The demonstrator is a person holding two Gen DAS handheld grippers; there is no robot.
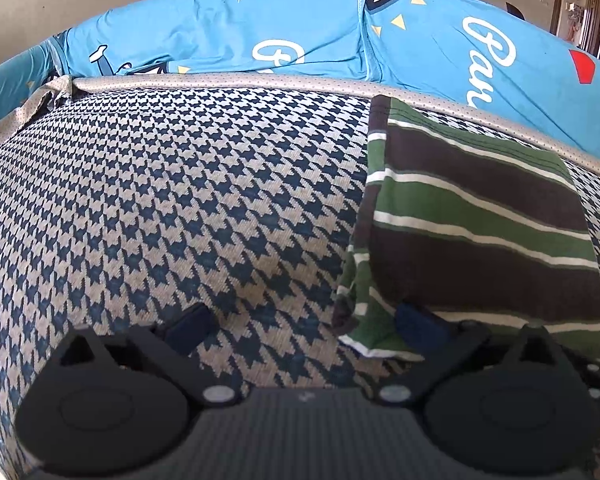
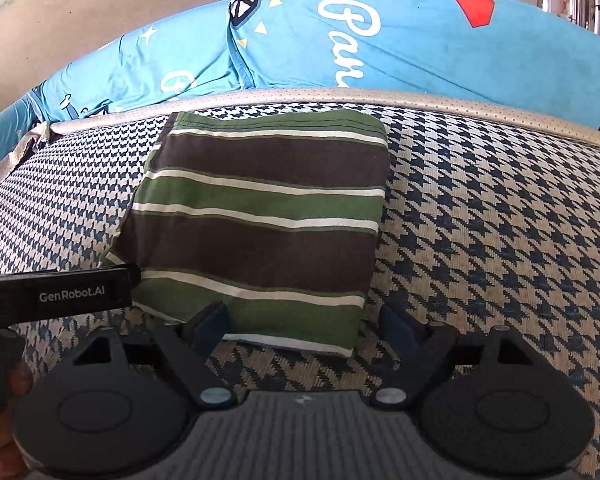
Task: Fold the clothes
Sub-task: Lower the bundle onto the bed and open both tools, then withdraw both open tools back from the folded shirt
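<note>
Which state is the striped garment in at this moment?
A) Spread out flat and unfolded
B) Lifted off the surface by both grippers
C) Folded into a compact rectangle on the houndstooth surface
C: the striped garment lies as a neat folded rectangle on the houndstooth surface, neither open gripper gripping it.

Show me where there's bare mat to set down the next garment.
Free: houndstooth mat left of the folded striped shirt, up to the grey border; also right of it. Crowded: shirt's near edge, both claws, left and right.
</note>
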